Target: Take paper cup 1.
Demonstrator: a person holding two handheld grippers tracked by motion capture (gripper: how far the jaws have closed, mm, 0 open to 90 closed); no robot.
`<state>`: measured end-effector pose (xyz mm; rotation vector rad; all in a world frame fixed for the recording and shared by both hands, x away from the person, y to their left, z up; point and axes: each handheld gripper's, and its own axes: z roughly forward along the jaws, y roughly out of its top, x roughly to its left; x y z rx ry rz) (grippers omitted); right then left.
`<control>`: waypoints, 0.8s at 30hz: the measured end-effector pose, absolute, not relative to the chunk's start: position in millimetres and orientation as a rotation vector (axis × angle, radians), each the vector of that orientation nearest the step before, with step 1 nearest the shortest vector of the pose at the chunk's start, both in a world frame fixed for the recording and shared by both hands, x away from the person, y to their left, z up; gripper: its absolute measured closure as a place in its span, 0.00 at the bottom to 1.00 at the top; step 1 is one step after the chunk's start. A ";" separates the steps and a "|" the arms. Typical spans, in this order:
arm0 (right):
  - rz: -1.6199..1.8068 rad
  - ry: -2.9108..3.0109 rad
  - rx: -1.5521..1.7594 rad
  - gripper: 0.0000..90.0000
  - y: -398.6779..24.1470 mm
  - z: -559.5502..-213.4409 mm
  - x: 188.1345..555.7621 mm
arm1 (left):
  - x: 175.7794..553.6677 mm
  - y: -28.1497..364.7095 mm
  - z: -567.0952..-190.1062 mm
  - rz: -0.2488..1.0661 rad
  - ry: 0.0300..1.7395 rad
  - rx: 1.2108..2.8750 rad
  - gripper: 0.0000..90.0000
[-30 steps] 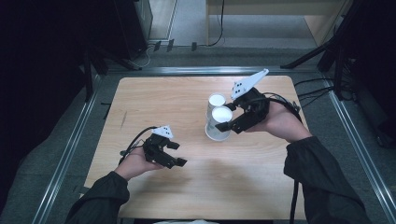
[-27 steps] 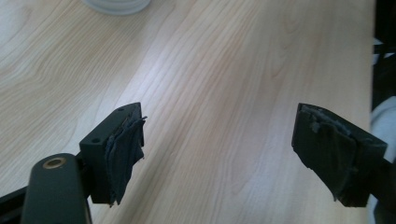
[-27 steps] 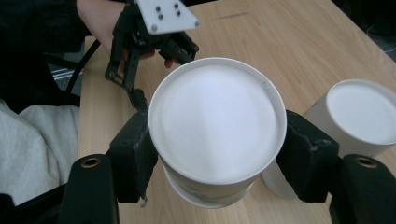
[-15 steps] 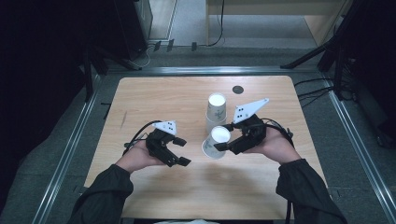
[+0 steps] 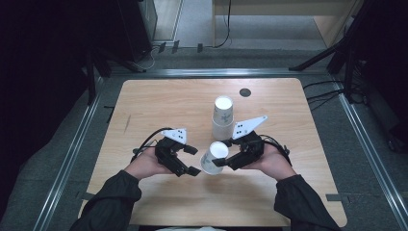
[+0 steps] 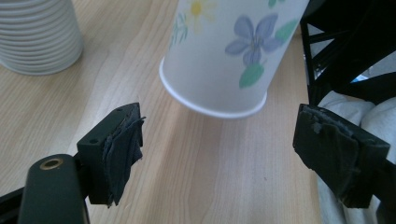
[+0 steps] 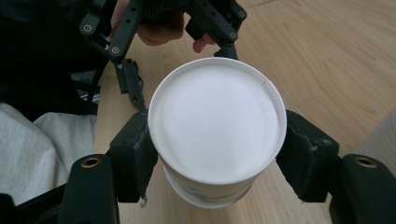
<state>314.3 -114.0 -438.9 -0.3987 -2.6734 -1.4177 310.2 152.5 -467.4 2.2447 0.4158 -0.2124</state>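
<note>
**A:** From above, near edge of the light wooden table (image 5: 159, 103): right gripper (image 5: 222, 160) pinches a white paper cup with a flower print (image 5: 213, 158), upside down and tilted, base toward the camera. Left gripper (image 5: 191, 160) sits just beside it, jaws spread, nothing in them. The stack of white paper cups (image 5: 222, 118) stands farther back, apart from both.

**B:** Looks like a handover or a set-down. Advice?

**A:** My read: hold the right pinch light, that wall crushes easily. Bring the left jaws around the body, not the rim, and close before the right lets go.

**B:** Left gripper view?

**A:** Shows what the top view can't: the cup's rim (image 6: 212, 100) hangs clear of the wood, ahead of the jaws and not between them. Blue flower and green leaf readable. Both pads wide apart, worn. Ribbed stack (image 6: 39, 37) at upper left.

**B:** Right gripper view?

**A:** Confirms the grip: both pads press on the cup wall just below the white base (image 7: 217, 119). Left gripper (image 7: 177, 44) shows beyond it, open.
</note>
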 end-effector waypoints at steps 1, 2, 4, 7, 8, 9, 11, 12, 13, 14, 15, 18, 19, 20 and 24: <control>-1.421 -2.664 -0.401 0.38 -113.2 -440.6 313.3 | 310.9 152.3 -468.0 -0.217 0.413 2.239 0.20; -1.426 -2.650 -0.403 0.38 -112.6 -442.3 312.6 | 311.6 152.4 -468.4 -0.220 0.408 2.234 0.23; -1.442 -2.627 -0.405 0.38 -111.3 -446.3 312.0 | 312.9 152.5 -469.0 -0.235 0.408 2.221 0.25; -1.447 -2.617 -0.419 0.38 -109.9 -450.5 311.5 | 313.1 152.0 -469.6 -0.237 0.385 2.214 0.25; -1.448 -2.615 -0.425 0.38 -109.9 -451.6 311.8 | 312.9 151.6 -469.7 -0.235 0.384 2.211 0.25; -1.446 -2.608 -0.432 0.38 -109.9 -452.4 311.9 | 312.7 151.1 -470.0 -0.226 0.381 2.208 0.25; -1.448 -2.595 -0.444 0.38 -109.5 -454.0 312.2 | 312.5 149.5 -470.9 -0.225 0.379 2.204 0.25; -1.452 -2.590 -0.450 0.38 -109.1 -454.5 312.2 | 312.3 148.7 -471.3 -0.224 0.378 2.206 0.25; -1.458 -2.587 -0.449 0.38 -108.8 -454.7 312.2 | 311.9 147.8 -471.8 -0.230 0.375 2.205 0.25; -1.467 -2.579 -0.450 0.38 -108.5 -455.0 312.1 | 311.4 147.0 -472.0 -0.225 0.373 2.208 0.25; -1.472 -2.573 -0.452 0.38 -108.1 -455.1 311.9 | 311.1 146.0 -472.4 -0.230 0.370 2.207 0.25; -1.483 -2.567 -0.456 0.38 -107.1 -455.7 310.8 | 309.8 143.8 -472.4 -0.226 0.363 2.210 0.26; -1.482 -2.560 -0.455 0.38 -106.9 -456.1 310.3 | 309.3 143.2 -472.4 -0.222 0.361 2.211 0.26; -1.484 -2.556 -0.451 0.38 -106.5 -456.5 309.9 | 309.0 142.4 -472.6 -0.225 0.360 2.211 0.26; -1.495 -2.539 -0.446 0.39 -103.8 -456.4 308.3 | 307.5 139.8 -474.1 -0.218 0.353 2.217 0.26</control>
